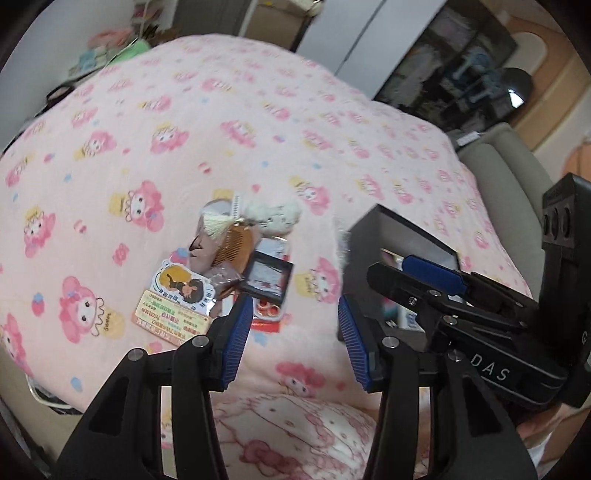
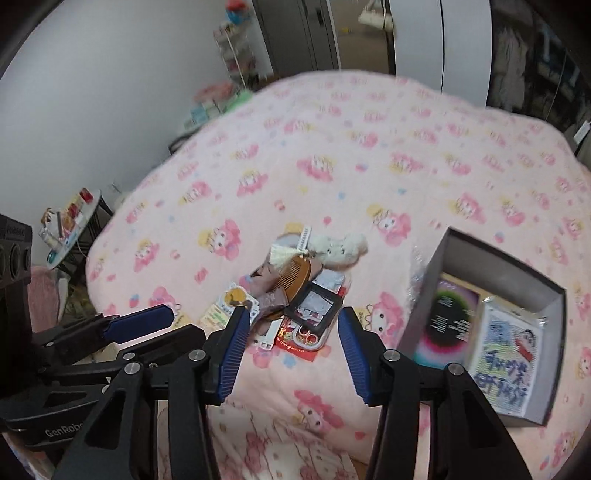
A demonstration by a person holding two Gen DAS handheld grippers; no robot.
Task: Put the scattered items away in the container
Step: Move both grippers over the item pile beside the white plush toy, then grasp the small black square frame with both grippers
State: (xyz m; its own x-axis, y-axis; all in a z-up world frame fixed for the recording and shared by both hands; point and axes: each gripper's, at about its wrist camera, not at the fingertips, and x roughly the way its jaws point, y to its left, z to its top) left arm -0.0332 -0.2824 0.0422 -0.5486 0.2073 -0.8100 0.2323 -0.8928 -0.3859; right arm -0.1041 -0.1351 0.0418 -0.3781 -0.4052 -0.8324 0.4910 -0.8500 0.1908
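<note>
From the left wrist we look down along our left gripper (image 1: 293, 334), its blue pads apart with nothing between them, only blanket beneath. The pile of scattered items (image 1: 236, 266) lies just ahead of the left pad: a wooden comb (image 1: 232, 243) with a cream tassel, a white plush toy (image 1: 273, 218), a black-framed card (image 1: 267, 278) and printed cards (image 1: 173, 314). Ahead and to the right sits the grey box (image 1: 391, 229), partly hidden by our right gripper (image 1: 424, 280), which crosses in front of it.

From the right wrist, our right gripper (image 2: 291, 350) also stands released, holding nothing. The same pile (image 2: 299, 291) lies straight ahead, just beyond the fingertips, the comb (image 2: 293, 277) on top. The grey box (image 2: 491, 258) sits to the right of the right pad, apart from the pile, with two printed packets (image 2: 509, 365) flat inside. Our left gripper (image 2: 140, 325) reaches in from the left.

Everything rests on a pink cartoon-print blanket (image 2: 332, 147) over a bed; a white wall (image 2: 92, 92), a small side table (image 2: 74, 225) and wardrobe doors (image 2: 303, 33) stand beyond.
</note>
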